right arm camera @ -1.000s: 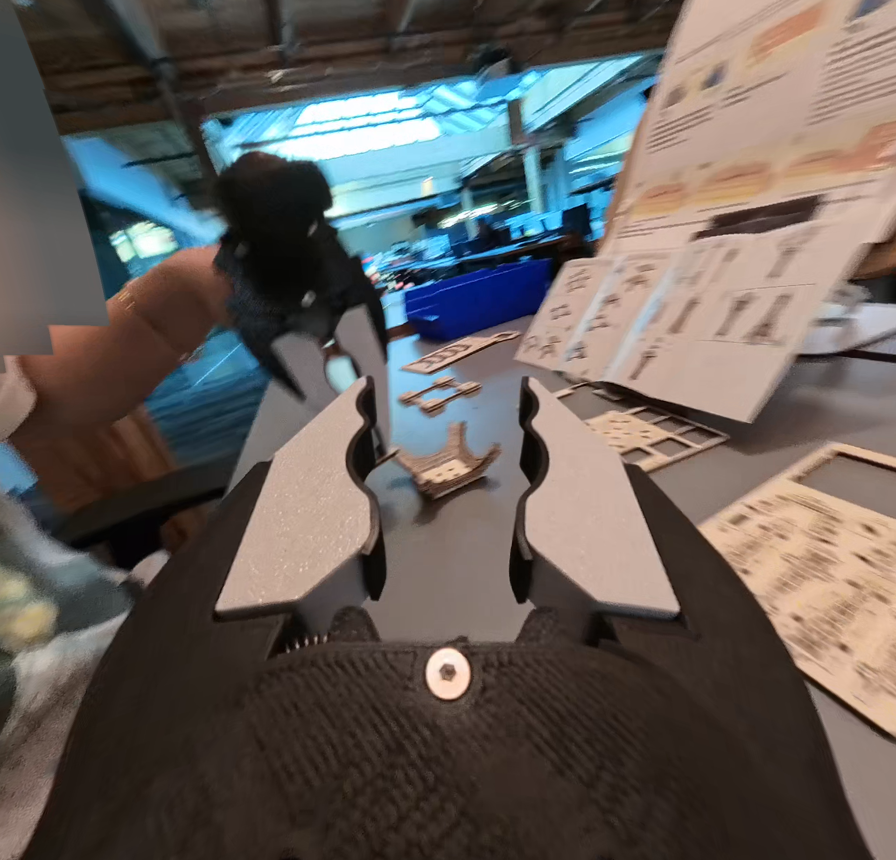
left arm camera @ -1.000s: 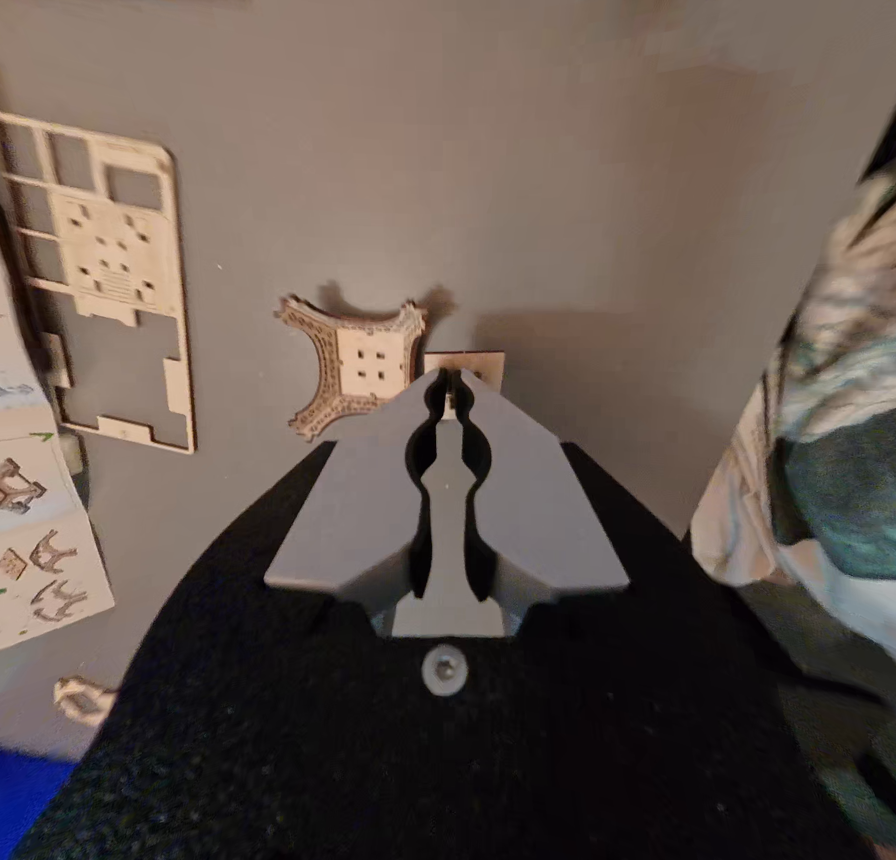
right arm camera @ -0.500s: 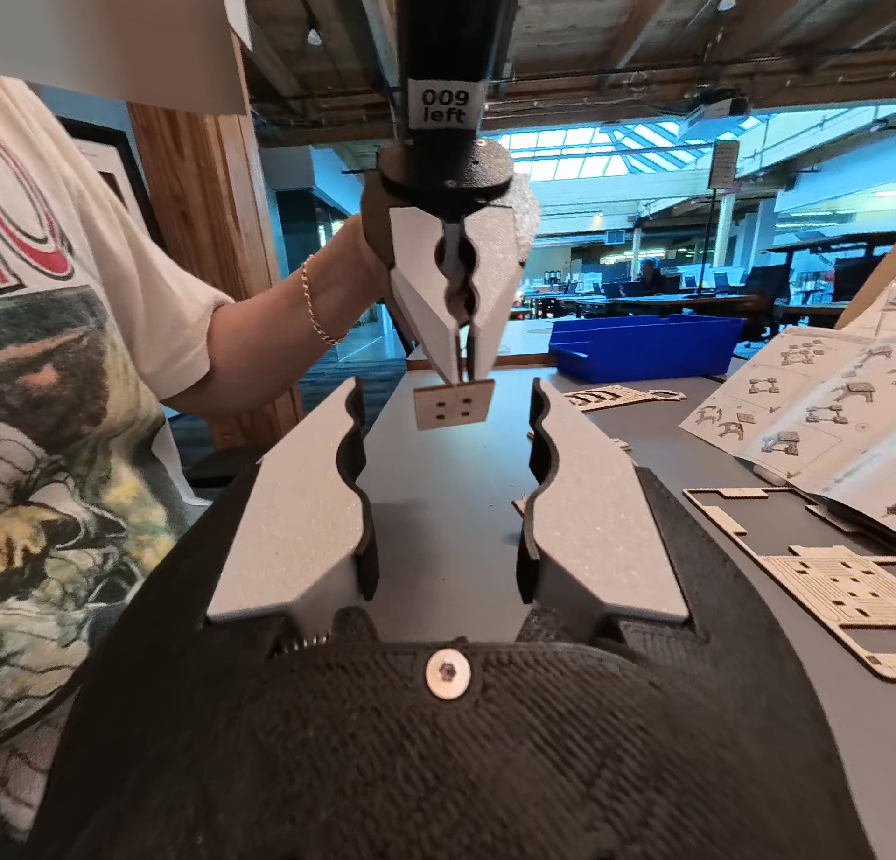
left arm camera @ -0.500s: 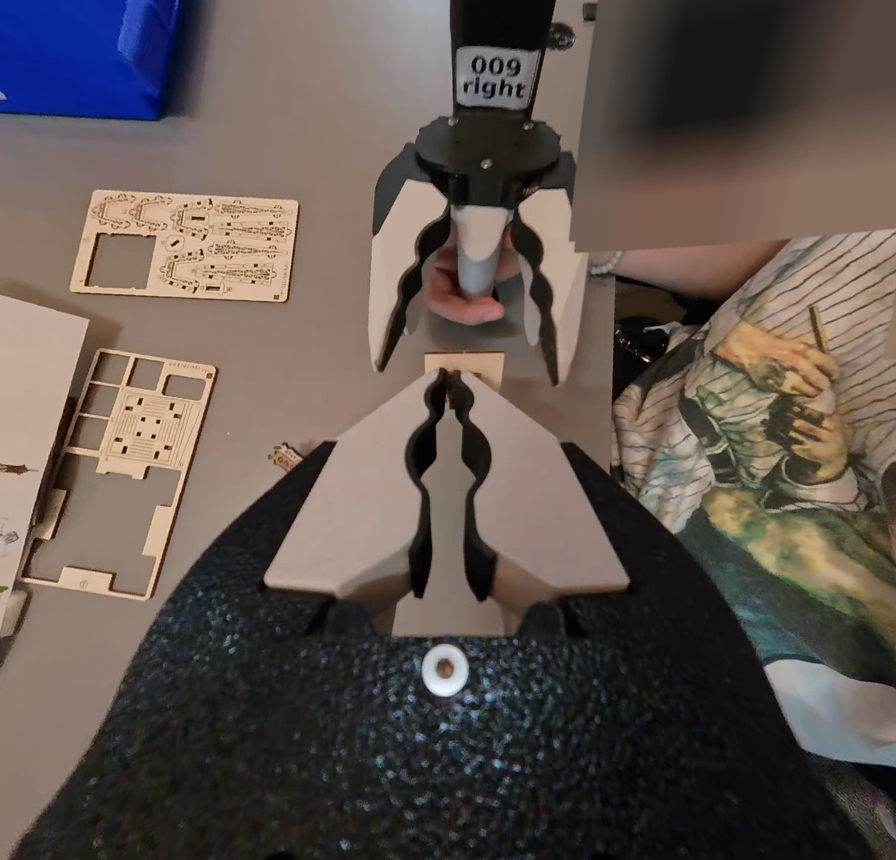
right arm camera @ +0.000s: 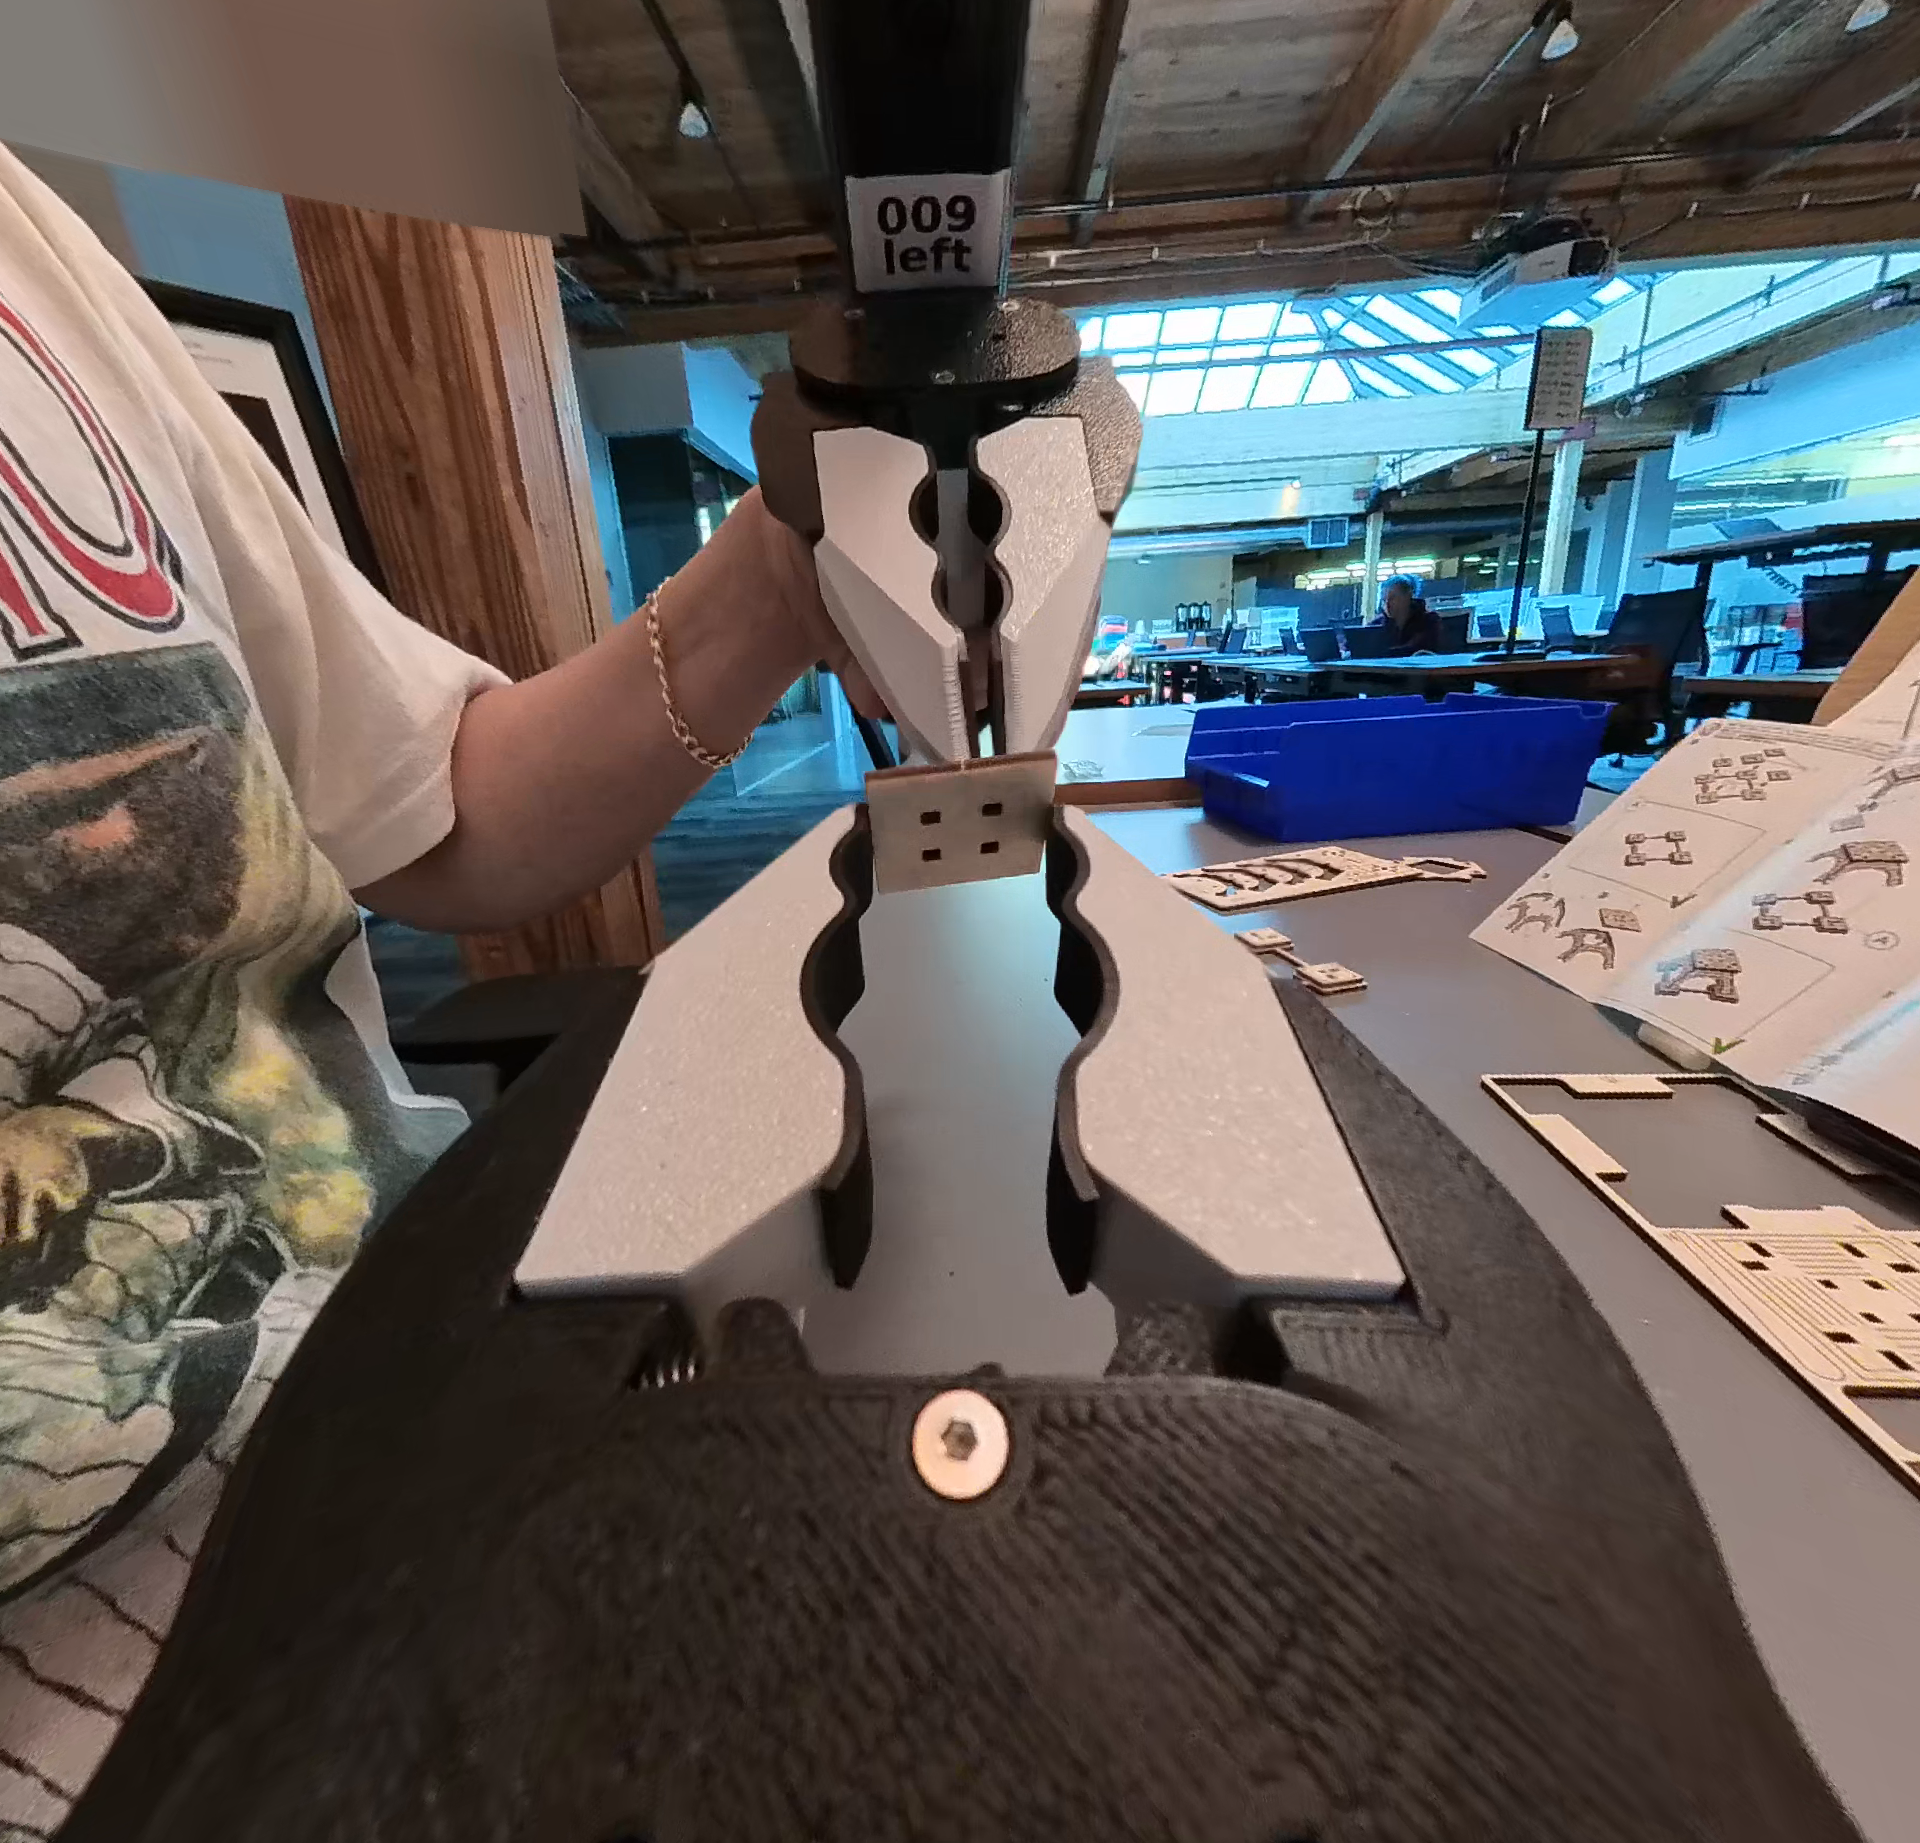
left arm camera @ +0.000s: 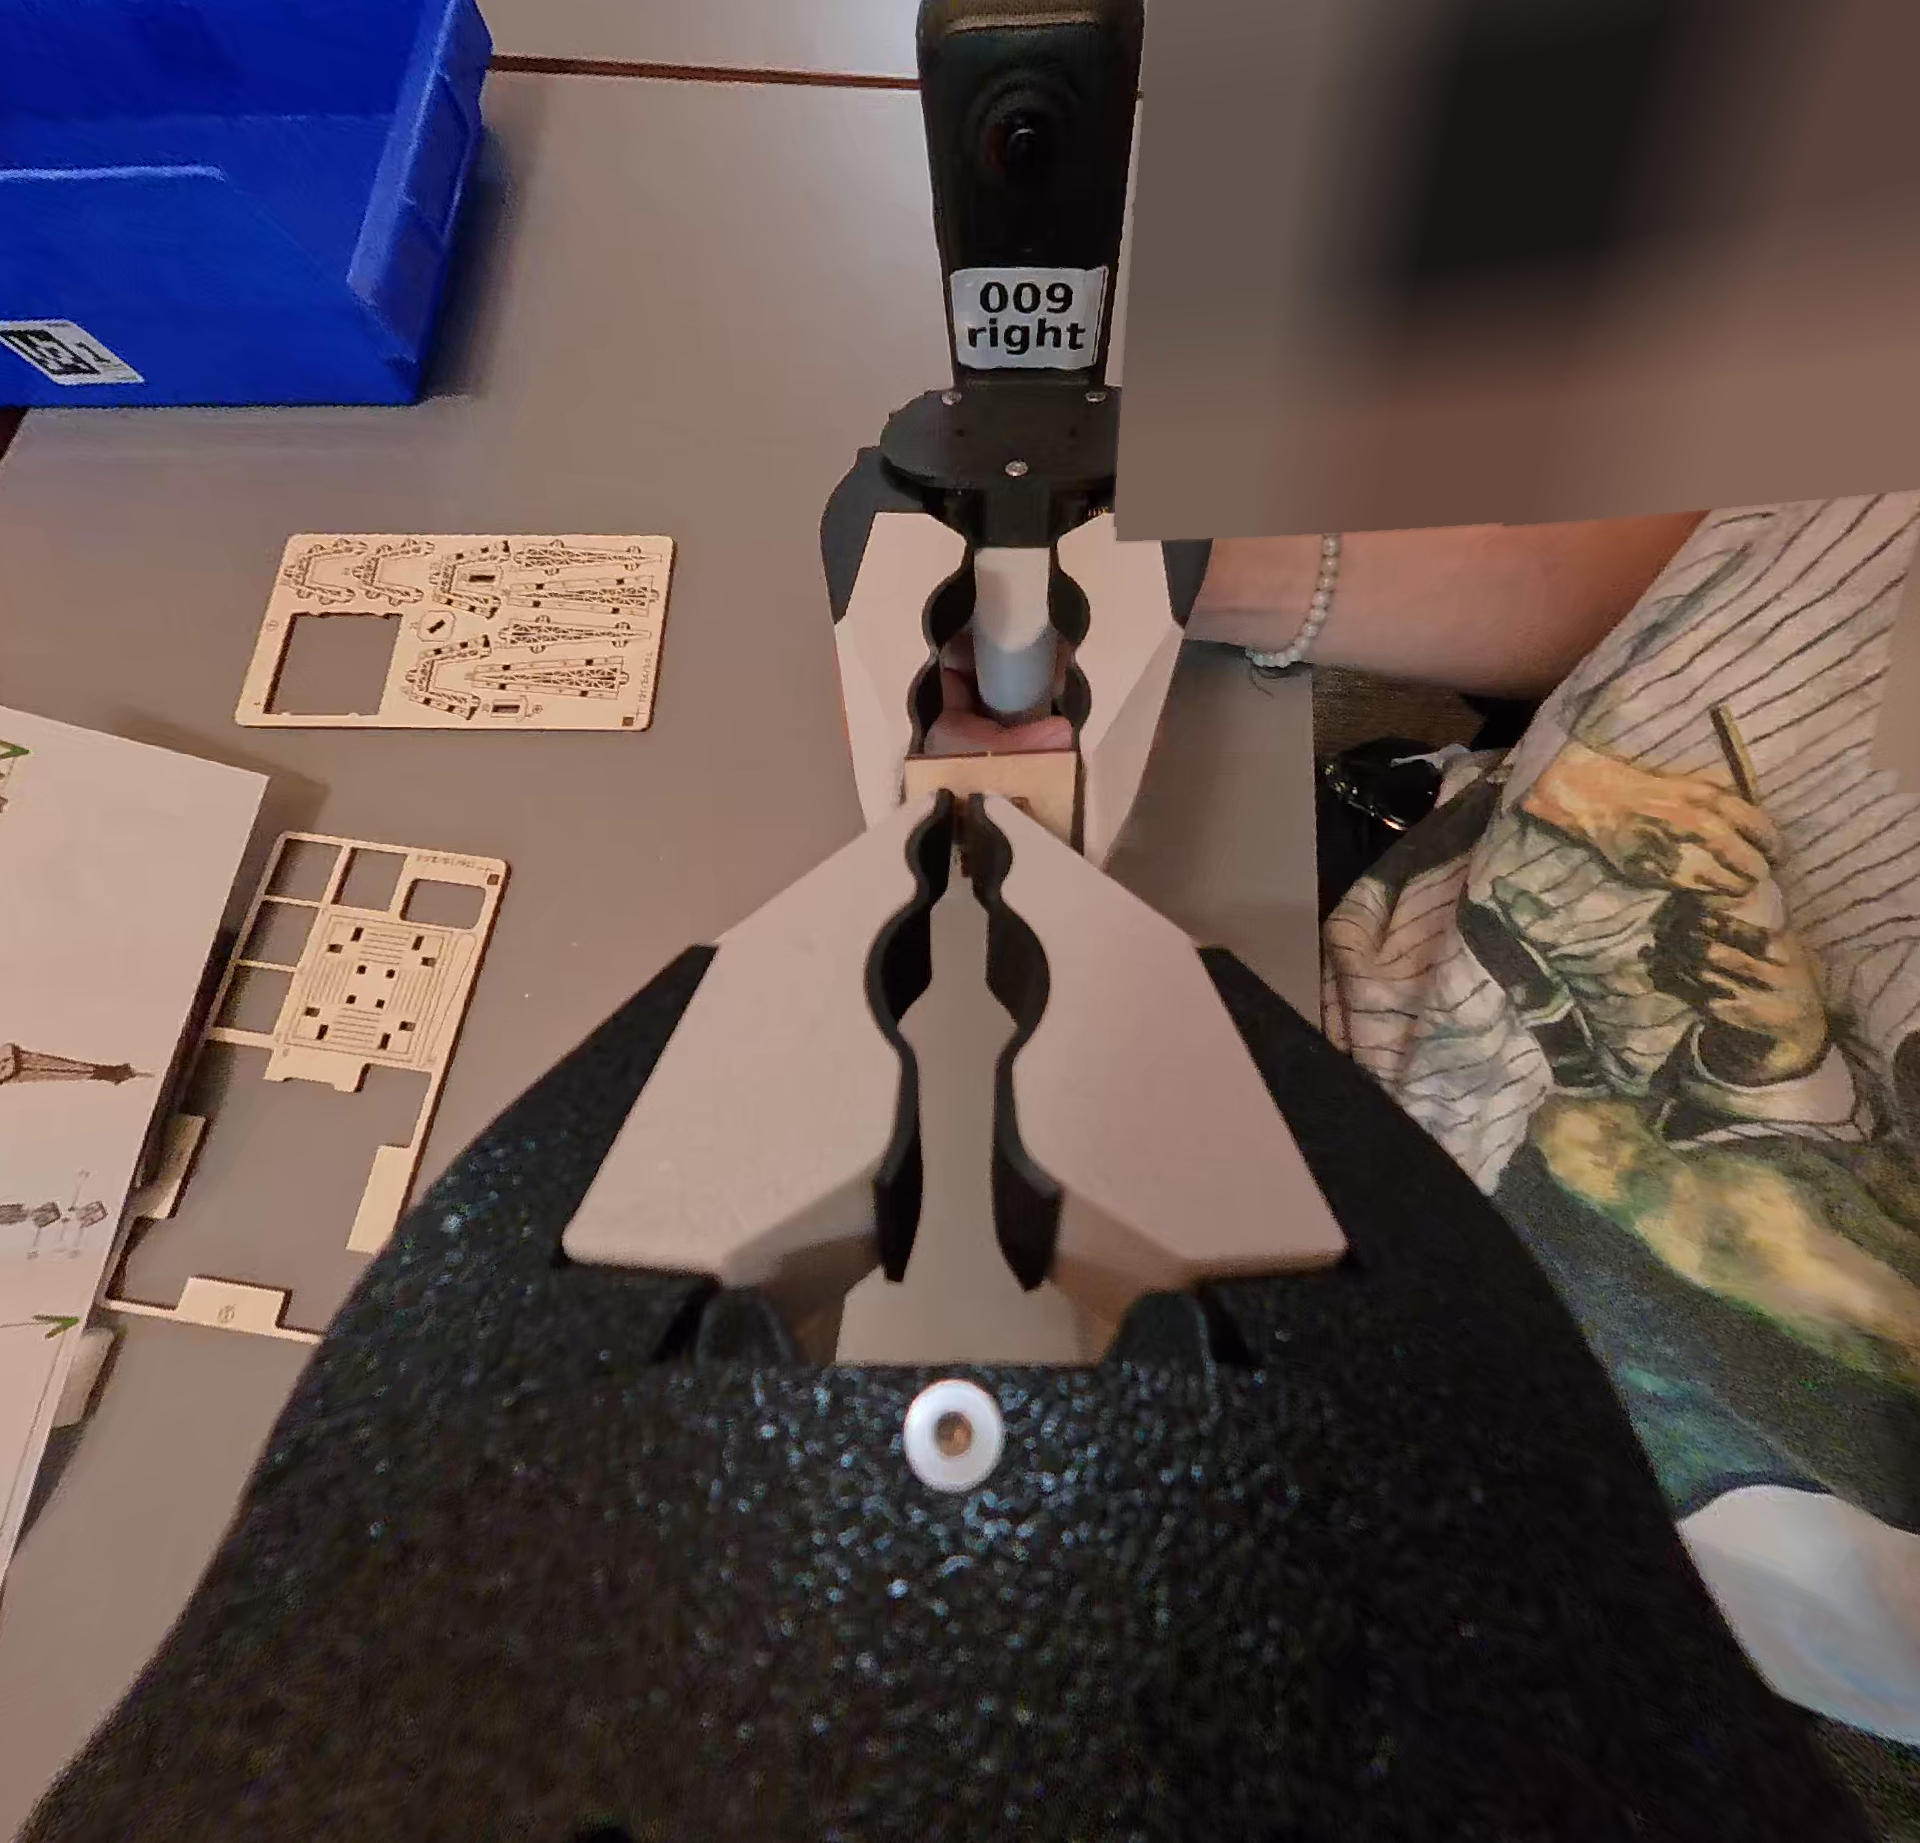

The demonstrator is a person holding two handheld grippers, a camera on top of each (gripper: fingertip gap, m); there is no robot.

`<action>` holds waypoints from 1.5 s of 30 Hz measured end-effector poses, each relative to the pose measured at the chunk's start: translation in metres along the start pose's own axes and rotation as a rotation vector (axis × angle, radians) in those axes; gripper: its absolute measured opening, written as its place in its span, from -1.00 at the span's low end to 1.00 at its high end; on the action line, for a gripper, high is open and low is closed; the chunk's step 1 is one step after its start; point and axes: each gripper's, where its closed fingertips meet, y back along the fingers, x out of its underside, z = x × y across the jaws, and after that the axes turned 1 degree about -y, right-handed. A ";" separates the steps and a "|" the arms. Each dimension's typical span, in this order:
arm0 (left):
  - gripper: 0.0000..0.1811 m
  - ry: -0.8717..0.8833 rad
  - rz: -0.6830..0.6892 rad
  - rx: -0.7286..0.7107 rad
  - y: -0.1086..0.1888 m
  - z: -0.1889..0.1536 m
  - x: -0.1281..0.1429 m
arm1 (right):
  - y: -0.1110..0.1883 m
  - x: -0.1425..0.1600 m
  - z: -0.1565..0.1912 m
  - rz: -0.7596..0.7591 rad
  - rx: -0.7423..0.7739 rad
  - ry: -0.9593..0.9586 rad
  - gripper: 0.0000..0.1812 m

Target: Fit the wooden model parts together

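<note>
Moved since half a second ago: right gripper [right arm camera: 956,837] brought up to the square wooden plate [right arm camera: 958,825], which then hung clear above and ahead of its fingertips and is now bracketed by them
Table [left arm camera: 665,422]: grey; kept as the resting place of the remaining kit, none of which has shifted
Blue bin [left arm camera: 208,162]: far corner of the table, as before
Instruction sheet [right arm camera: 1714,889]: propped open at the right gripper's side, unmoved
Punched fret [left arm camera: 301,1076]: flat on the table, partly emptied, a slotted panel retained in it
Uncut fret [left arm camera: 457,630]: flat, beyond the punched fret, one square window already vacant
Left gripper [left arm camera: 961,806]: fingers clenched on the top edge of the square wooden plate, held in the air over the near table edge, just as it was half a second ago
Right gripper, fingers: spread wide, one either side of the plate; contact at the tips cannot be told
Square wooden plate, state: upright, four small slots facing the right wrist camera, hanging from the left gripper
Loose linked tabs [right arm camera: 1299,962]: small, on the table, untouched
Meaning for the task: a handover or two-handed hold is judged to be in preparation; no part is yet joined to another
</note>
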 end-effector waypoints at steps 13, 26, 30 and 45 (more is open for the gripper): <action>-0.93 -0.050 -0.051 -0.155 0.010 0.009 -0.016 | 0.011 -0.023 -0.008 -0.142 0.021 -0.054 -0.66; -1.00 -0.058 -0.011 -0.136 0.001 0.005 -0.010 | 0.007 -0.016 -0.005 -0.099 0.015 -0.032 -0.66; -1.00 -0.069 0.037 -0.148 0.001 0.006 -0.005 | 0.006 -0.010 -0.007 -0.058 0.034 0.000 -0.66; -1.00 -0.046 0.233 -0.153 0.000 0.005 0.012 | 0.004 0.003 -0.009 0.031 0.053 0.050 -0.66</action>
